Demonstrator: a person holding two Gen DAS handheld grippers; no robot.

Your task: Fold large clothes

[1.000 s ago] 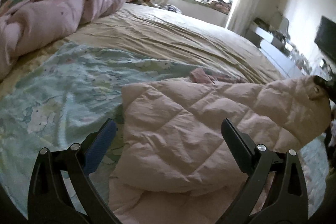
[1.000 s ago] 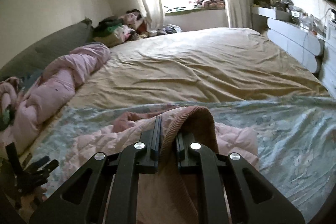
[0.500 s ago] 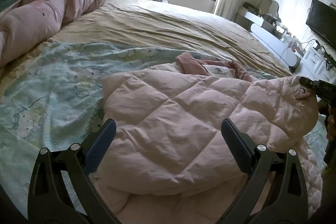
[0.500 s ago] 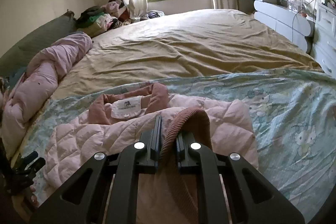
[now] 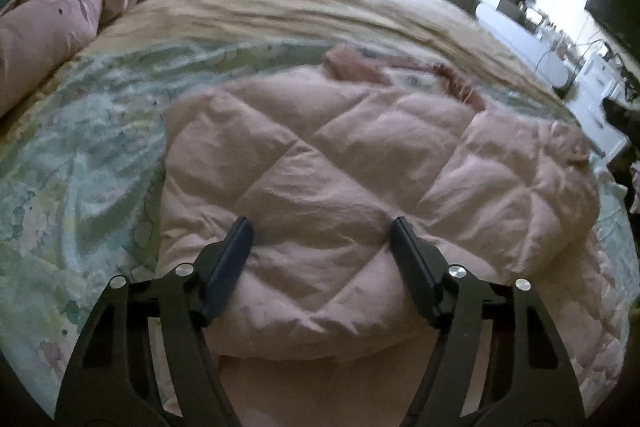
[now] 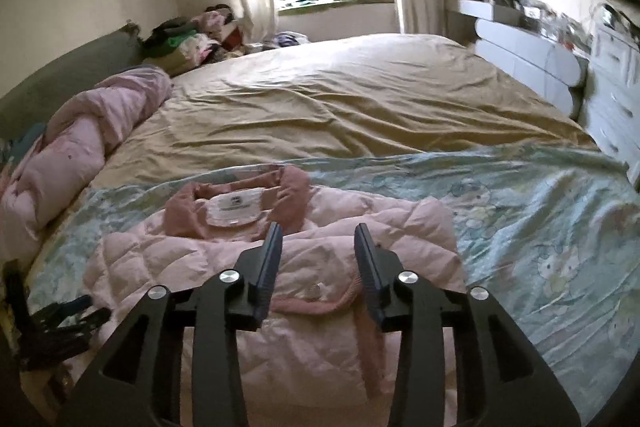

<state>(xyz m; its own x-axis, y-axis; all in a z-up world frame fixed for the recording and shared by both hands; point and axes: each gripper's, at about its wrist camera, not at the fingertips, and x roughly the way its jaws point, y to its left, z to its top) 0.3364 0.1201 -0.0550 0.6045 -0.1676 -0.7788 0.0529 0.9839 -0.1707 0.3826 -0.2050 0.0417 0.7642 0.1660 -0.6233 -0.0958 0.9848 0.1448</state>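
A pale pink quilted jacket (image 5: 340,167) lies on the bed, its sleeve folded across the body, its darker pink collar (image 6: 236,199) at the far end. My left gripper (image 5: 322,227) is open and empty, low over the jacket's near part. My right gripper (image 6: 318,235) is open, just over the sleeve, whose ribbed pink cuff (image 6: 320,301) lies on the jacket below the fingers. The left gripper shows at the left edge of the right wrist view (image 6: 52,323).
The jacket rests on a light blue cartoon-print sheet (image 6: 540,227) over a tan bedspread (image 6: 352,99). A rolled pink duvet (image 5: 60,11) lies along the left side. White dresser and shelves (image 6: 560,67) stand right of the bed; a clothes pile (image 6: 188,39) sits by the window.
My right gripper has opened and let go of the sleeve cuff, which now lies across the jacket. My left gripper has narrowed somewhat and dropped closer to the jacket.
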